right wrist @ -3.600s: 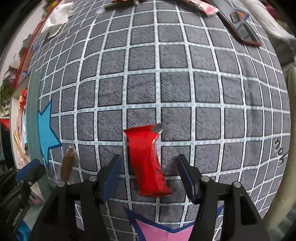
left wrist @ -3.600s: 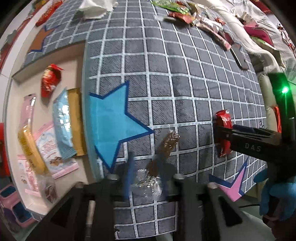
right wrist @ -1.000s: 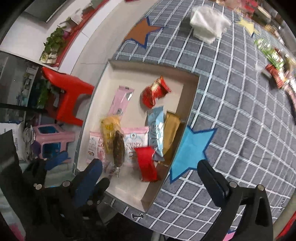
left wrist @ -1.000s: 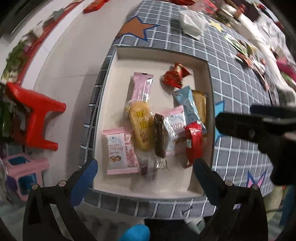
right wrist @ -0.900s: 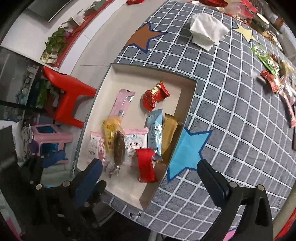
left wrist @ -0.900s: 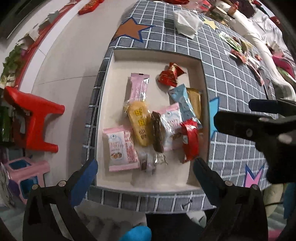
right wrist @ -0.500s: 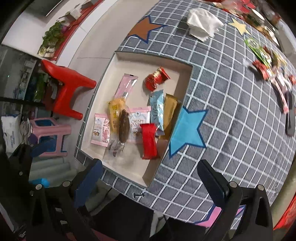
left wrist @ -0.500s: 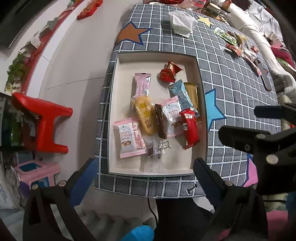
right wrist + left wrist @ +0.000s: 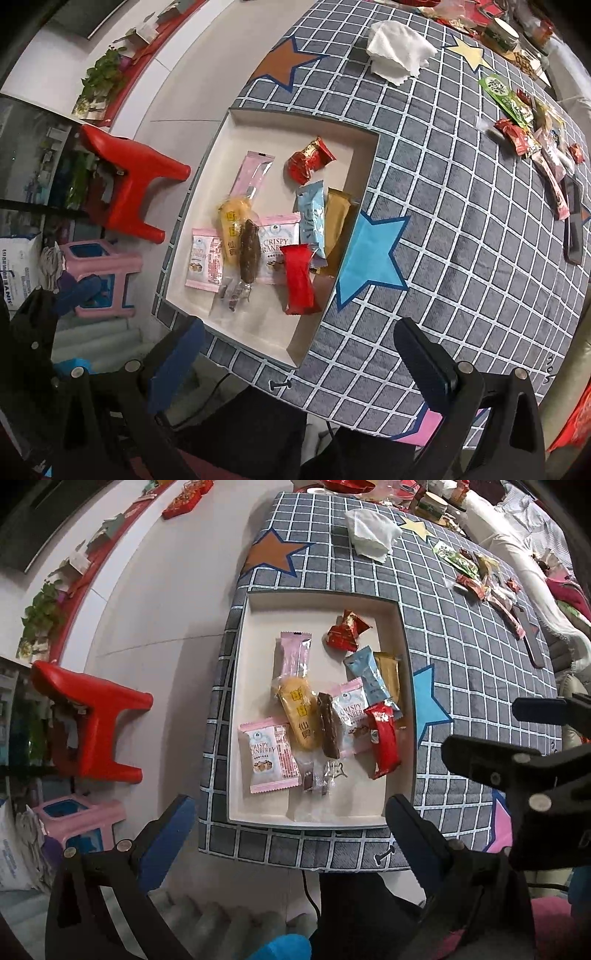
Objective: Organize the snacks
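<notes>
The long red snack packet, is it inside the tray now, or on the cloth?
Inside. The long red snack packet lies flat in the tray near its right wall, partly over a pink packet, away from the checked cloth.

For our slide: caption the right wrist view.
Open right hand-held gripper above a tray of wrapped snacks on a checked tablecloth.

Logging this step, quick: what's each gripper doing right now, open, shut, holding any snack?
Left gripper: open, holding nothing, above the tray's near edge.
Right gripper: open, holding nothing.
</notes>
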Demonstrator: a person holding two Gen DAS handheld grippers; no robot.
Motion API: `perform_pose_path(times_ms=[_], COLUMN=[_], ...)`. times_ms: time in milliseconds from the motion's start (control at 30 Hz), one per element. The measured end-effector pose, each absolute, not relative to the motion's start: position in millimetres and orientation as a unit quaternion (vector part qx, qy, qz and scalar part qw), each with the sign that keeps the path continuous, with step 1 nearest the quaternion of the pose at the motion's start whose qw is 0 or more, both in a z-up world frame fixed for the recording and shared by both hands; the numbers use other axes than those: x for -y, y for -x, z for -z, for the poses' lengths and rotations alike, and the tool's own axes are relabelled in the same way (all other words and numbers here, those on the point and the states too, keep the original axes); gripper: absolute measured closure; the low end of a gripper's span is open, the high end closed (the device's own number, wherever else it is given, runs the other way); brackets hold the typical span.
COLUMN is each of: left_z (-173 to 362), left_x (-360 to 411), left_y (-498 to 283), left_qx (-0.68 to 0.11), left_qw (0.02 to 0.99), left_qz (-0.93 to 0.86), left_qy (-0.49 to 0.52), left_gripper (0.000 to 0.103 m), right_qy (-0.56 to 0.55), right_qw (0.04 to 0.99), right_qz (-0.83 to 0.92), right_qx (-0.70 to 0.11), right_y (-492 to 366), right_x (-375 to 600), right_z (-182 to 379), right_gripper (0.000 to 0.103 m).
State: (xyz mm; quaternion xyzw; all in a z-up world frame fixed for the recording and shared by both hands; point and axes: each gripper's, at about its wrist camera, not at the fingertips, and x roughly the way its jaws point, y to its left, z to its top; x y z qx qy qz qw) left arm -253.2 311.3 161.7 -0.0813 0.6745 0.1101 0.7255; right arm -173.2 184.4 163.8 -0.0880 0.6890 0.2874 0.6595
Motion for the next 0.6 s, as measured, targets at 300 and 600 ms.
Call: perform_pose_path(times_ms=[300, 600], left_z=[-162.5, -167.3], left_x=[-315.0, -315.7], left_y=[258.4, 261.2], left_qx=[-0.675, -0.663], left_qw=[0.723, 0.733], left_qz=[-0.119, -0.117], left_qy=[0.09, 0.099], left_gripper=[0.0, 0.0], right_qy=[0.091, 0.09], right_qw=[0.655, 0.654], right_qz=[-0.294, -0.293], right_qx=[-0.69, -0.692], right_y=[179.0, 181.3], right_x=[-189.2, -189.5], right_z=[-161.7, -160.4], right_gripper=[0.0, 0.0])
